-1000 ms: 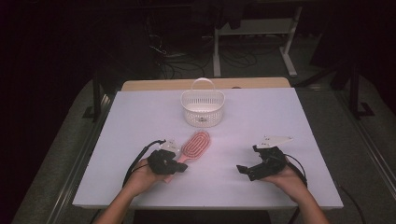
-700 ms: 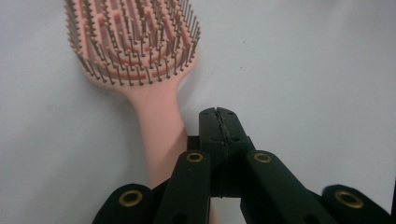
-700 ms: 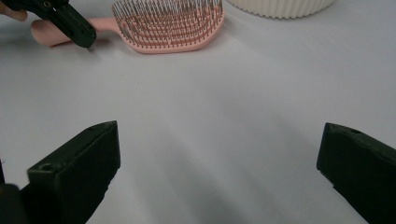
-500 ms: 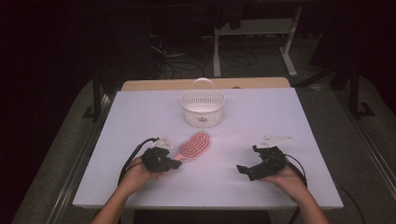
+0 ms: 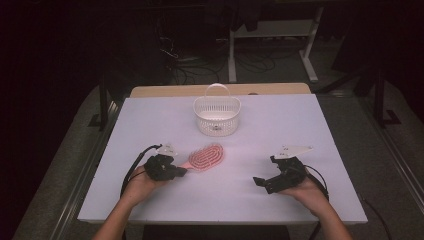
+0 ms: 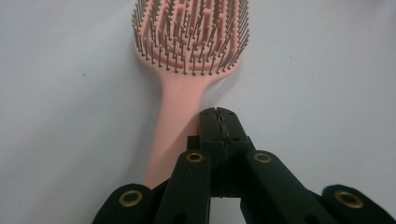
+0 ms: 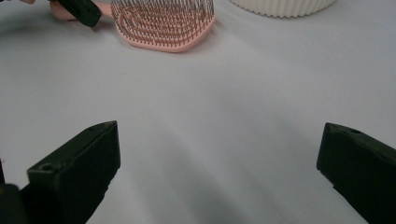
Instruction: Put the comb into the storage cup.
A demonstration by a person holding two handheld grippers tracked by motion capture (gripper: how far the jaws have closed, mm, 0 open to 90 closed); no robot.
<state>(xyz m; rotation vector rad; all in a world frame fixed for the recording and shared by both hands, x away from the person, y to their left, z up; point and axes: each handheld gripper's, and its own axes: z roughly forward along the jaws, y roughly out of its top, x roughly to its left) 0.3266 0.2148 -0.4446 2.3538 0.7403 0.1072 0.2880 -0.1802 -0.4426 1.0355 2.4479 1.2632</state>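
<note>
Dim room, one lit table in my feed.
I see the white table bright at centre, a wooden edge at its 12 o'clock side, a white metal stand with cables on dark floor toward 12 o'clock.

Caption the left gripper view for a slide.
Shut left gripper beside the handle of a pink hairbrush lying bristles-up on a white table.
</note>
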